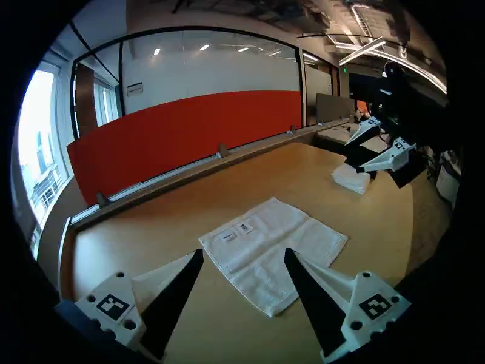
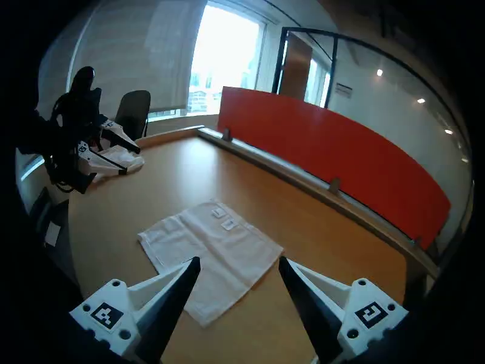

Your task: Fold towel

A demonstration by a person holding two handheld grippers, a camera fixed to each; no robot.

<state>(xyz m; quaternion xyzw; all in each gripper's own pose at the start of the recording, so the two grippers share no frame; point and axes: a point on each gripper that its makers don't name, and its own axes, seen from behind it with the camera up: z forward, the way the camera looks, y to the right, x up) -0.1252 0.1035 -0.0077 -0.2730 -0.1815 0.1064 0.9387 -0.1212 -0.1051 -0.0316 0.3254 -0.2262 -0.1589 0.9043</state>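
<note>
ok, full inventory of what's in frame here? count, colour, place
towel: 1, white, flat and unfolded mid-table
tags: 2, white, on the towel by its edge nearer the divider
folded cloth: likely 2, white, one near each end of the table, the other by the window end
table: 1, light wood, under everything
divider: 1, red, along the table's far edge
chair: 1 clear, dark, at the window end
window: 1, bright, behind the chair
left gripper: 1, white with black fingers, open, facing the towel
right gripper: 1, same colours, open, facing the towel

Daylight glares through the window (image 2: pixel 227 57); the edges bend fisheye-style.
</note>
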